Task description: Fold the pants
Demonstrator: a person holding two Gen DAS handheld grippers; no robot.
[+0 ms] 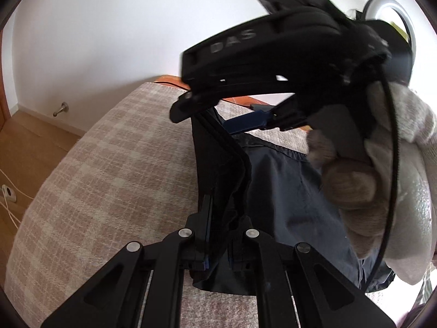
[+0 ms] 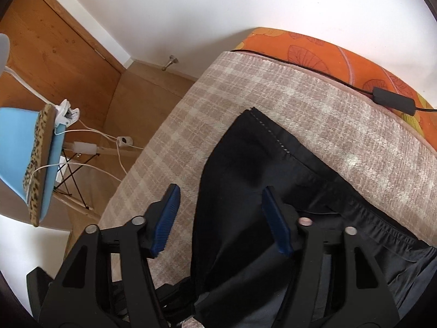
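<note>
Dark navy pants (image 2: 245, 191) are laid across a bed covered by a beige plaid blanket (image 1: 103, 158). A stitched hem (image 2: 269, 129) is seen at the far end of the cloth, near the blanket's far edge, and a gathered waistband (image 2: 382, 232) runs along the right side in the right wrist view. A fold of the cloth is raised off the blanket and pinched between the closed jaws of the left gripper (image 1: 218, 235). The right gripper (image 2: 221, 221) is held above the pants with its blue-padded jaws standing apart; the left edge of the cloth lies between them, and no pad is pressed on it. In the left wrist view the right gripper is carried by a gloved hand (image 1: 368, 180) over the far part of the pants.

Bare blanket is left open on the side toward the wooden floor (image 1: 32, 142). Beyond the blanket's far edge an orange patterned sheet (image 2: 327, 54) is exposed, with a black cable (image 2: 393, 104) lying along it. A blue chair (image 2: 24, 147) stands beside the bed.
</note>
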